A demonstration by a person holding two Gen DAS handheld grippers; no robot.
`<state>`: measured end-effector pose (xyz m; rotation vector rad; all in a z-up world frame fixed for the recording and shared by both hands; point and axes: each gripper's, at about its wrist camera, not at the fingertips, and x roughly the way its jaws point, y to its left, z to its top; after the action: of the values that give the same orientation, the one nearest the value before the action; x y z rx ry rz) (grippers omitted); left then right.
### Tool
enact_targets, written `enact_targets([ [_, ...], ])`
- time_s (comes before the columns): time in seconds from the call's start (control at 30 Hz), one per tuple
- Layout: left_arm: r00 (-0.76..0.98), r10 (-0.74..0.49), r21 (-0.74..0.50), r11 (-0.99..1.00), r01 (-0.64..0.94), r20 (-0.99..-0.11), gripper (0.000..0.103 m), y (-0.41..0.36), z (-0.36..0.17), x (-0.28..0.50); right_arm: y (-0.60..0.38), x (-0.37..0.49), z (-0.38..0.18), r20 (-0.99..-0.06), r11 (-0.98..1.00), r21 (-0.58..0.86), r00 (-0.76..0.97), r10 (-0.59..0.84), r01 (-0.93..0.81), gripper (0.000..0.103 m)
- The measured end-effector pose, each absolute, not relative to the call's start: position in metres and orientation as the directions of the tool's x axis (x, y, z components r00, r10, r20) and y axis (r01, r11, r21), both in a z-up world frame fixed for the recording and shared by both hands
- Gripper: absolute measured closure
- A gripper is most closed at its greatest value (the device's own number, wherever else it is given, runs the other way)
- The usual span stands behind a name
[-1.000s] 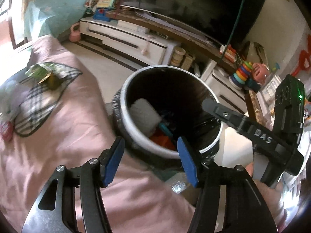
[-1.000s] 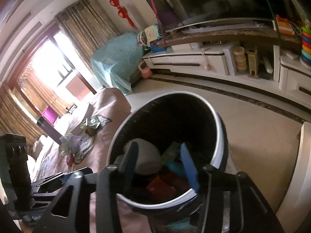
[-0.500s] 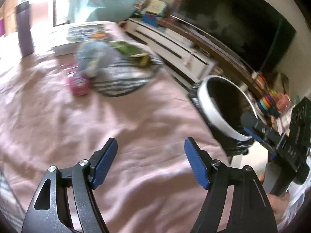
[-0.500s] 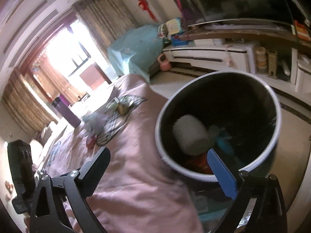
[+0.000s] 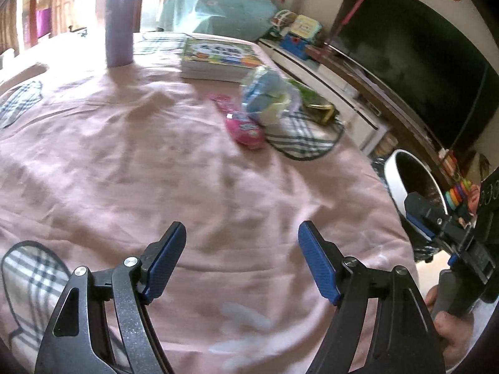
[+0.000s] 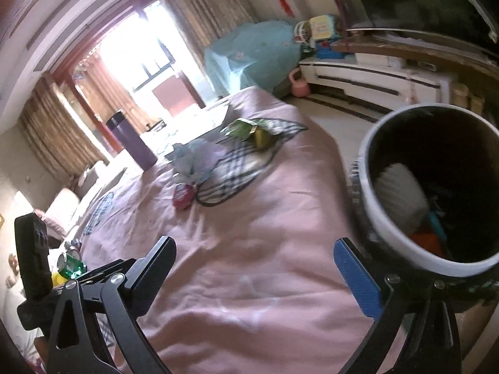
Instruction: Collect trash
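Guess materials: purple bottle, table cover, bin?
Purple bottle: probably coated metal or plastic, matte, with no sharp highlights. Table cover: soft pink woven fabric that wrinkles and drapes. Bin: likely plastic, with a smooth glossy white rim and a dark inside.

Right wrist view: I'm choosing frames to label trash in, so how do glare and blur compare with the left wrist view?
Right wrist view: the window is blown out white, and the bin rim smears with motion blur. Left wrist view: glare washes the far corner behind the purple bottle; the pink packet is soft but recognisable.
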<state>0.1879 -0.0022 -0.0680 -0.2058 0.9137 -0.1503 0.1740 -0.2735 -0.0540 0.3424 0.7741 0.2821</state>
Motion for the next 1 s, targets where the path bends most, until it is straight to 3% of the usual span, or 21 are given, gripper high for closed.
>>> enact_targets([
  [0.5,0.596,-0.171,-0.197,0.980,0.021,-0.785,0.027,0.020,-0.075,0.221,-0.206,0.258,-0.053,-0.624,0.854,0.475,0.602,0.498,-0.214,0.002],
  [0.7,0.583,-0.178,-0.199,0.980,0.028,-0.793,0.027,0.017,-0.077,0.239,-0.192,0.298,-0.059,-0.623,0.838,0.504,0.583,0.521,-0.210,0.009],
  [0.8,0.579,-0.182,-0.198,0.980,0.037,-0.795,0.027,0.013,-0.078,0.247,-0.182,0.313,-0.064,-0.633,0.836,0.502,0.564,0.530,-0.222,0.024],
  [0.9,0.571,-0.182,-0.190,0.981,0.045,-0.800,0.027,0.007,-0.080,0.255,-0.177,0.324,-0.075,-0.659,0.835,0.506,0.527,0.537,-0.218,0.065],
  [0.93,0.569,-0.183,-0.189,0.981,0.050,-0.802,0.027,0.004,-0.080,0.257,-0.177,0.325,-0.078,-0.669,0.838,0.502,0.516,0.534,-0.215,0.087],
  [1.0,0.570,-0.184,-0.182,0.981,0.061,-0.801,0.027,-0.001,-0.079,0.262,-0.183,0.319,-0.078,-0.661,0.834,0.506,0.523,0.538,-0.218,0.092],
])
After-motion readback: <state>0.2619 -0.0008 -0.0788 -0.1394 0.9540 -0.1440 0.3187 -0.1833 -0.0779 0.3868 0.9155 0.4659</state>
